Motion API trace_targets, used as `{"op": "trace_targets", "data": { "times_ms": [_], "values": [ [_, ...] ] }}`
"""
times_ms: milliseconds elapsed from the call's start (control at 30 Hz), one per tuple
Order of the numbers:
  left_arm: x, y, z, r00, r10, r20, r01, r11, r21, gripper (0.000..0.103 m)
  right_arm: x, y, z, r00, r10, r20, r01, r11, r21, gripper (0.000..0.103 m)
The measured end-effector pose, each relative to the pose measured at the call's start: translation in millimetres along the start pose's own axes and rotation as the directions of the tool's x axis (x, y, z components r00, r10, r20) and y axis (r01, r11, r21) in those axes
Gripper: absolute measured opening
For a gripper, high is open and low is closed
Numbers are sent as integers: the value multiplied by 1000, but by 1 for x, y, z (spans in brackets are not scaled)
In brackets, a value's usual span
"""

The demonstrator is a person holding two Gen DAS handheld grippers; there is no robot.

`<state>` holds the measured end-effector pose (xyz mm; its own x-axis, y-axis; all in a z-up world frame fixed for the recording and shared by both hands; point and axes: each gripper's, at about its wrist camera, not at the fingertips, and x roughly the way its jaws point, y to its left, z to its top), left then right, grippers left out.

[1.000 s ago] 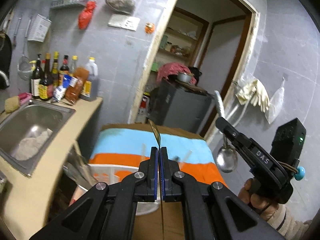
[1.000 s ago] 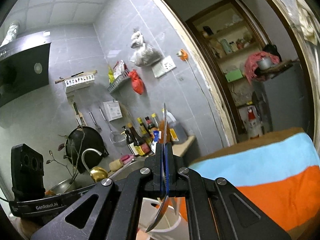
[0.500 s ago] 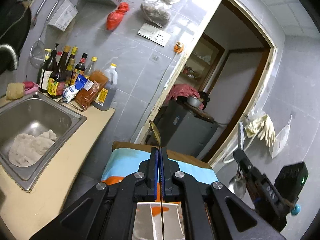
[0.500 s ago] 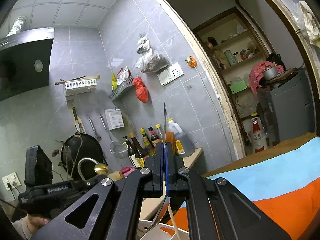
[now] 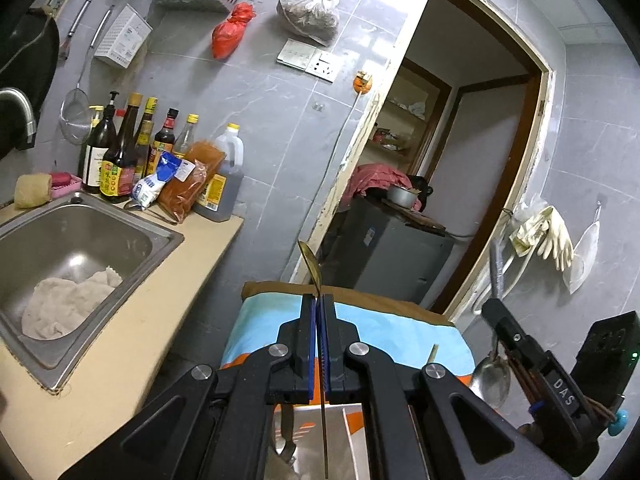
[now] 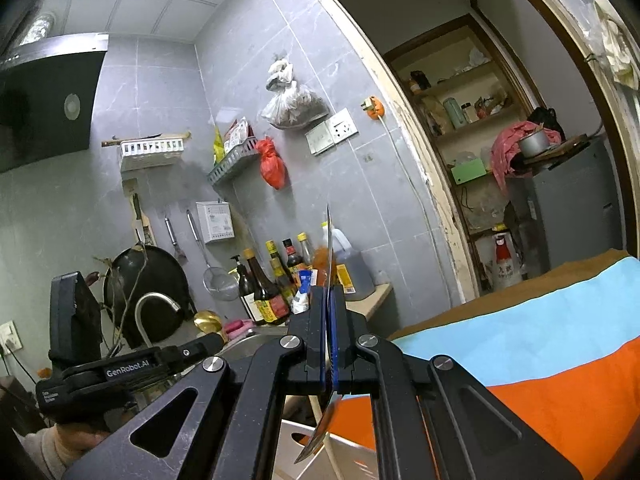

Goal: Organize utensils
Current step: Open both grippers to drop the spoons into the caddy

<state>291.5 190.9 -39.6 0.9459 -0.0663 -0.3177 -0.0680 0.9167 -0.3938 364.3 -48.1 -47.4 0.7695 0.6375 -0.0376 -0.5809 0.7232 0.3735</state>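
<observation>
My left gripper (image 5: 319,304) is shut on a gold spoon (image 5: 311,265), held upright with its bowl above the fingers and its thin handle (image 5: 325,432) running down. My right gripper (image 6: 329,296) is shut on a steel spoon (image 6: 329,244), handle up, bowl (image 6: 318,432) hanging below the fingers. In the left wrist view the right gripper (image 5: 496,316) shows at the lower right with that spoon's bowl (image 5: 491,376). In the right wrist view the left gripper (image 6: 208,342) shows at the lower left with the gold bowl (image 6: 207,320). A white utensil holder (image 6: 304,444) sits below both.
A steel sink (image 5: 76,248) with a cloth (image 5: 68,300) is set in a beige counter (image 5: 132,320) on the left. Sauce bottles (image 5: 120,152) stand behind it. A striped blue and orange cloth (image 6: 540,368) covers the surface under the holder. A doorway (image 5: 460,160) is ahead.
Both grippers have tilted upward and risen, so more wall and ceiling show. Each still holds its spoon. The right gripper has dropped lower in the left wrist view.
</observation>
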Motion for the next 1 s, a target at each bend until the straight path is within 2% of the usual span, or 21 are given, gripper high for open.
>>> {"op": "trace_targets", "data": {
  "times_ms": [233, 633, 1000],
  "values": [
    [-3, -1, -2, 1000, 15, 15, -15, 1000, 8, 3, -4, 12, -2, 1000, -5, -7, 5, 997, -81, 2],
    [-9, -4, -4, 999, 14, 35, -14, 1000, 20, 3, -7, 13, -4, 1000, -6, -17, 4, 994, -110, 2],
    [-8, -13, -5, 1000, 11, -8, -10, 999, 52, 2, -6, 7, -4, 998, -18, -63, 11, 993, -114, 3]
  ]
}}
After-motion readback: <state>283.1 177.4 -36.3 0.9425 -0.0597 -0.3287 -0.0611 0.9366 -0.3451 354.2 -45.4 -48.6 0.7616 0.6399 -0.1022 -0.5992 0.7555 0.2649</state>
